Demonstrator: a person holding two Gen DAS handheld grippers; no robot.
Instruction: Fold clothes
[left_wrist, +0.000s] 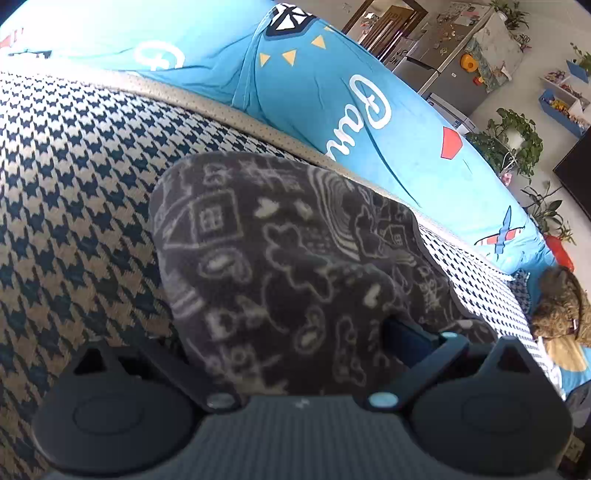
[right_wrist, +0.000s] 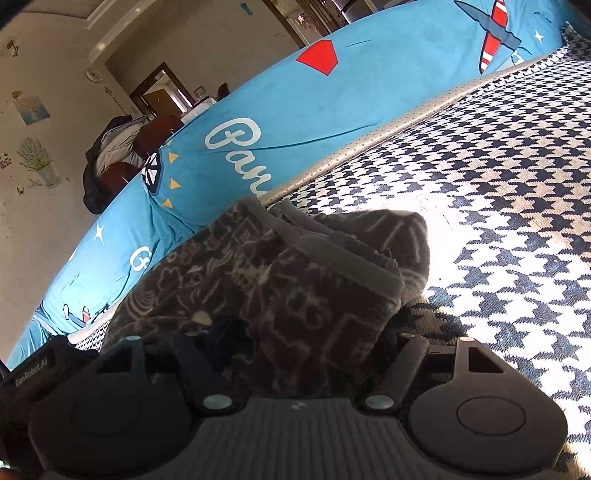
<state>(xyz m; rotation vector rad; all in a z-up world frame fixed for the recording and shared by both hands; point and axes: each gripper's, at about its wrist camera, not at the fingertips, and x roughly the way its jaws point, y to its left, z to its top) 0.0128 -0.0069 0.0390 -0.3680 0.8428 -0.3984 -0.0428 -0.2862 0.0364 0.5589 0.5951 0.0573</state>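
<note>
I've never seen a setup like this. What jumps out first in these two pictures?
A dark grey fleece garment printed with pale doodles fills the middle of both views, bunched on a black-and-tan houndstooth cover. Behind it runs a bright blue cushion with white script and cartoon planes. Along the bottom edge of each picture sits a black hand-held gripper, left and right, with the cloth draped between its fingers.

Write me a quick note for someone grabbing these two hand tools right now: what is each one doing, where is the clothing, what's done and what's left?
Left gripper: jaws wide, the dark patterned garment bunched between them; a grip can't be confirmed.
Right gripper: same garment between its jaws; grip also unclear.
The garment lies in a thick bundle on the houndstooth cover, in front of the blue cushion.
Done: looks partly folded.
Left: probably tidying the fold.
</note>
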